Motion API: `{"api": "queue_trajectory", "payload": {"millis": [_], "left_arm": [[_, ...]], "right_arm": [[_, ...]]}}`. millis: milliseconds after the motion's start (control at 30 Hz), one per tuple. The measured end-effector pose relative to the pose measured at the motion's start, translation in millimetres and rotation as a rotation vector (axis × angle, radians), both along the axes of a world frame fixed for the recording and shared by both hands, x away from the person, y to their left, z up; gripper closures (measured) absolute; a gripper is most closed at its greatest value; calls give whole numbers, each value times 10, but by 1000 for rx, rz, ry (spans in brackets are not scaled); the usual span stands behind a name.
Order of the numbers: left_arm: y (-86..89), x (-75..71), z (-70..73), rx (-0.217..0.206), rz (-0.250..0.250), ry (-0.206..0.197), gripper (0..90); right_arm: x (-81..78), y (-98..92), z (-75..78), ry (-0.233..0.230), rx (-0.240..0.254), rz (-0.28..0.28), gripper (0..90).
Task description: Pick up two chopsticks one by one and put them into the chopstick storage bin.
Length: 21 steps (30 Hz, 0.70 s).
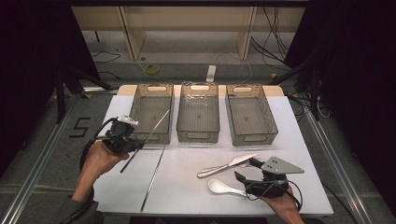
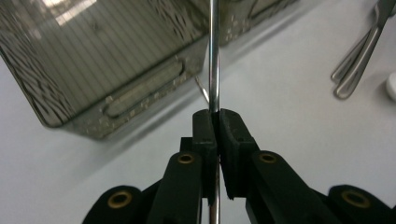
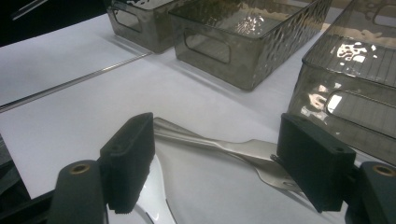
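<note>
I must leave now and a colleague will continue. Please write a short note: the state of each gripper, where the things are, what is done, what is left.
Left gripper: jaws shut on a metal chopstick, held lifted by the left bin.
Right gripper: jaws open, holding nothing, above the knife and fork, beside the white spoon.
Second chopstick lies on the table.
Done: no cutlery seen in any of the three bins, including the middle bin and right bin.
Left: probably everything goes into the bins.
</note>
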State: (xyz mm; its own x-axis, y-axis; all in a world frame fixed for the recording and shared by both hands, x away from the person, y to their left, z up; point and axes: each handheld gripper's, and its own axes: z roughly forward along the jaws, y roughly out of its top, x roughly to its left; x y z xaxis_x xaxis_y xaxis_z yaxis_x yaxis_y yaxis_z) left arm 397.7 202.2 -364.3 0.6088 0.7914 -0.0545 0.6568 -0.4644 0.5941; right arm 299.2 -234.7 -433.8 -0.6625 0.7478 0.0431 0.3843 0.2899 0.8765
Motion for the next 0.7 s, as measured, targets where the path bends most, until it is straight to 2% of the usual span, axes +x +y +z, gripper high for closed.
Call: {"api": "queue_trajectory", "payload": {"millis": [100,333,400,700], "left_arm": [[-19,108,56,-23,11,-22,848],[-78,340,93,-71,37,-39,848],[-89,400,109,-82,45,-56,848],[-49,671,208,-96,96,-100,848]], "right_arm": [[-3,-4,2,2,3,-6,287],[-1,-24,8,-2,11,-5,287],[3,-29,8,-2,15,-9,287],[5,-29,5,0,20,-8,287]]}}
